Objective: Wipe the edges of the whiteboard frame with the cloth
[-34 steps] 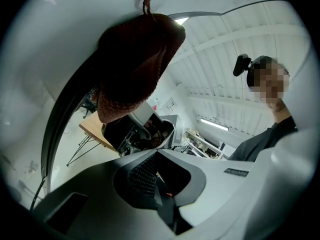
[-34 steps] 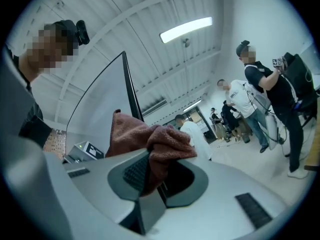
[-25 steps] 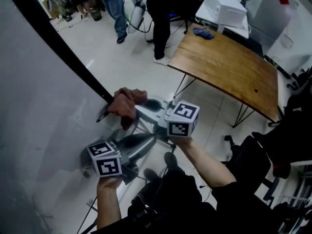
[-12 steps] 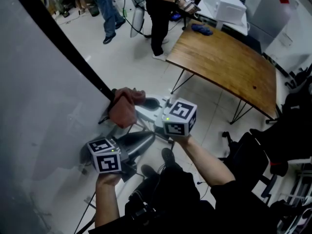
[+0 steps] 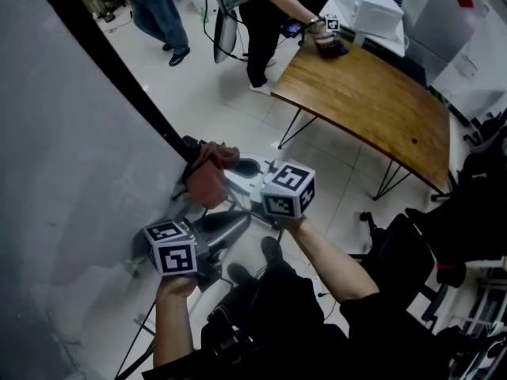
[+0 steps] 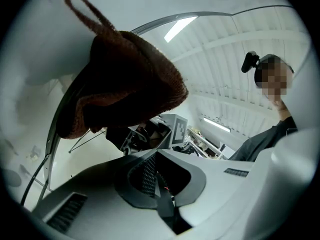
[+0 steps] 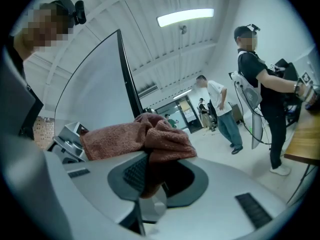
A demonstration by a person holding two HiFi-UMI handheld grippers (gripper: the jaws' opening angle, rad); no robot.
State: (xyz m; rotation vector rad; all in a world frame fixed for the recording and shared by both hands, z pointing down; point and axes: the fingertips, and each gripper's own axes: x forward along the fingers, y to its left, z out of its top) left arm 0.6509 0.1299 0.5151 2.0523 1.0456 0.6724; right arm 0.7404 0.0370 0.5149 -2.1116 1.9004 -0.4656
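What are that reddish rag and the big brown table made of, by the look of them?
The cloth looks like terry towelling, matte and reddish-brown: its surface shows a fuzzy looped pile and it bunches in soft folds. The table top looks like wood or wood veneer, smooth with a slight sheen and streaky grain; which of the two, the view cannot settle.

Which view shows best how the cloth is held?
Right gripper view: the cloth sits pinched in the right tongs. Head view shows it bunched against the whiteboard frame; left gripper view shows only its dark underside.

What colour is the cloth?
The cloth is reddish brown, best seen in the right gripper view.
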